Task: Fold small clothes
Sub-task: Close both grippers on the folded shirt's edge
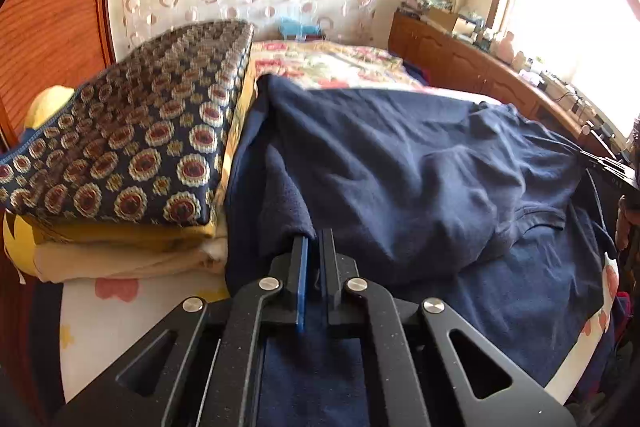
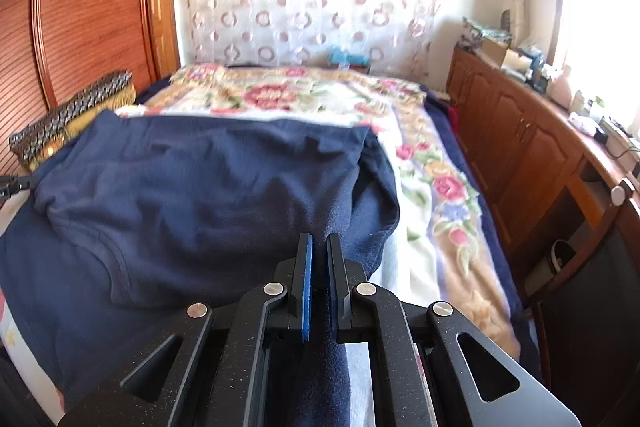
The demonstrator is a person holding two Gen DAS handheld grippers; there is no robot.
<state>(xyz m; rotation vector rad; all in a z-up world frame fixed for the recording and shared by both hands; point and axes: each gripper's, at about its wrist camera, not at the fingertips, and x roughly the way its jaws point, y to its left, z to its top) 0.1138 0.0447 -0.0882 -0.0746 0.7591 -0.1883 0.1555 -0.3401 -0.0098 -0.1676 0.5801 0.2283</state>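
Note:
A dark navy garment (image 1: 400, 163) lies spread and rumpled across the bed, also filling the left half of the right wrist view (image 2: 192, 187). My left gripper (image 1: 314, 239) is shut on a fold of the navy garment at its left side, cloth pinched between the blue pads. My right gripper (image 2: 319, 241) is shut on the garment's right edge, with navy fabric running back between its fingers. The other gripper's black tip (image 2: 14, 185) shows at the far left of the right wrist view.
A patterned cushion (image 1: 132, 139) sits on folded yellow and cream bedding (image 1: 120, 243) left of the garment. A floral blanket (image 2: 432, 187) covers the bed. A wooden cabinet (image 2: 532, 155) with clutter runs along the right under a bright window. A wooden wardrobe (image 2: 92, 7) stands at left.

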